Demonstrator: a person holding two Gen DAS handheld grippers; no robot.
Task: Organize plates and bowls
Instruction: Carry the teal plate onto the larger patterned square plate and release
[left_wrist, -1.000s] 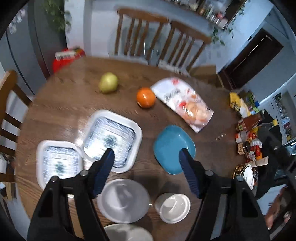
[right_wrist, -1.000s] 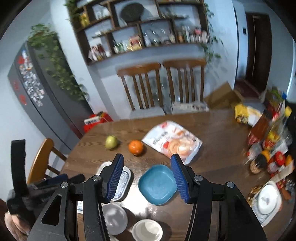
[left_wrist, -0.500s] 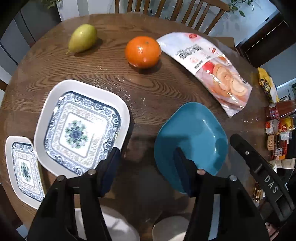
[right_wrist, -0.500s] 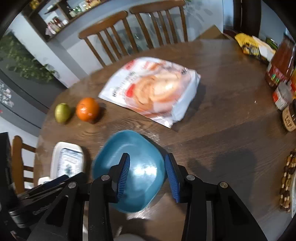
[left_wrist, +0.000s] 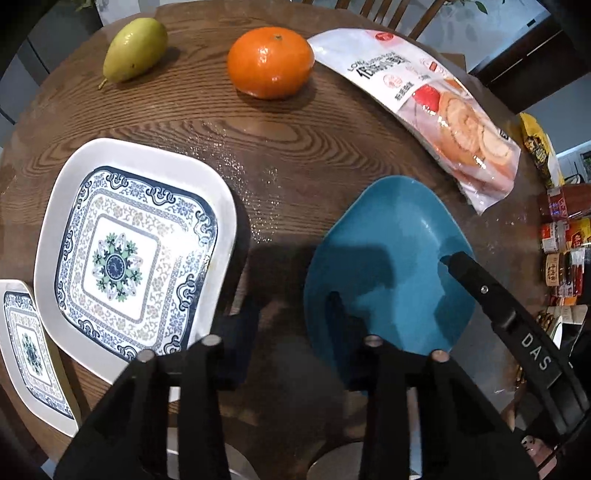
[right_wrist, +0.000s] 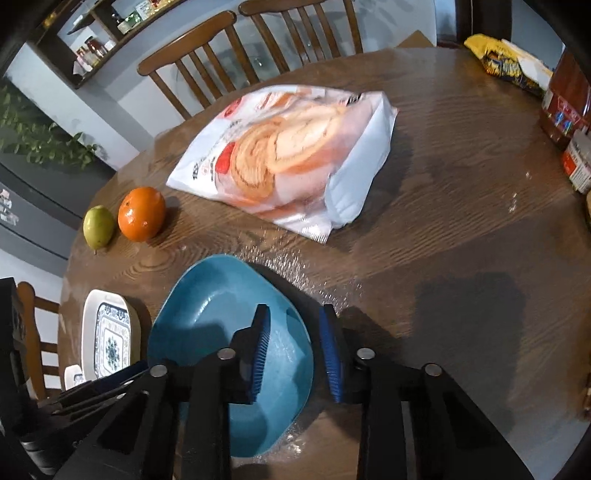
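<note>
Two grippers close in on the blue dish

Two sets of jaws converge on one teal-blue, rounded-square plastic plate (right_wrist: 207, 317) lying flat on the round wooden tabletop (right_wrist: 443, 229). The right gripper (right_wrist: 295, 347) is the nearer: its blue ribbed fingers (right_wrist: 260, 354) straddle the plate's right-hand rim, one pad over the inside of the dish and the other outside it above the wood. The jaws stand partly open with a clear gap between them, and nothing is clamped yet. Judged from this, the coming move is a closing pinch on that rim, so what matters is that the edge runs between the pads, roughly along their length.

The left gripper (left_wrist: 288, 332) hovers low over the tabletop, tilted steeply down, its jaws wide apart and empty. The blue plate lies to its right, with the right-hand finger over the plate's near-left edge and the left-hand finger beside the large white square plate with blue floral pattern (left_wrist: 122, 243). A smaller plate of the same pattern (left_wrist: 26, 350) sits just left of that one.

Farther back lie a green pear (left_wrist: 135, 48), an orange mandarin (left_wrist: 269, 61) and a white bag of swirl cakes (right_wrist: 291, 155), well apart from the plates.
</note>
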